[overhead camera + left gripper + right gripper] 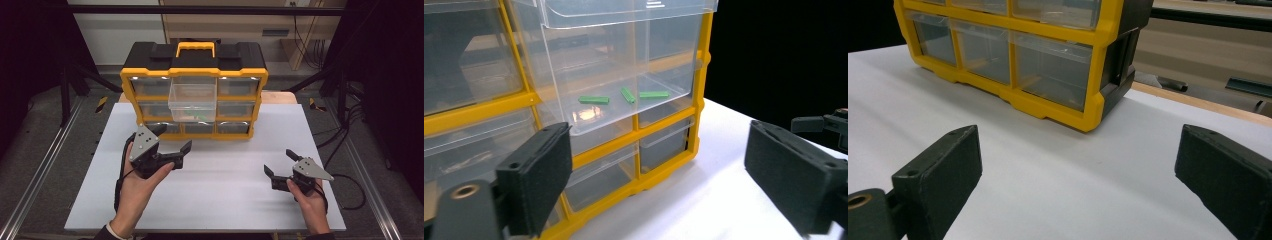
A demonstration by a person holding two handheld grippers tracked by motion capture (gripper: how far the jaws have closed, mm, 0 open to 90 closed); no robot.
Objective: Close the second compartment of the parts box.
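Yellow-framed black plastic drawer cabinet stands at the white table's far edge, its clear middle drawer pulled out; both grippers hover empty, jaws wide. Left gripper view: three green strips, probably plastic, lie inside; approach squarely. Right gripper view: it idles near the cabinet's corner.

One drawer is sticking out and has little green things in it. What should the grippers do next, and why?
Probably ease the left hand-held gripper forward toward the pulled-out clear drawer. Its jaws are open and empty, it sits nearest the yellow organizer, and three green pieces lie in that drawer. The right hand-held gripper, also open, rests farther back on the white table.
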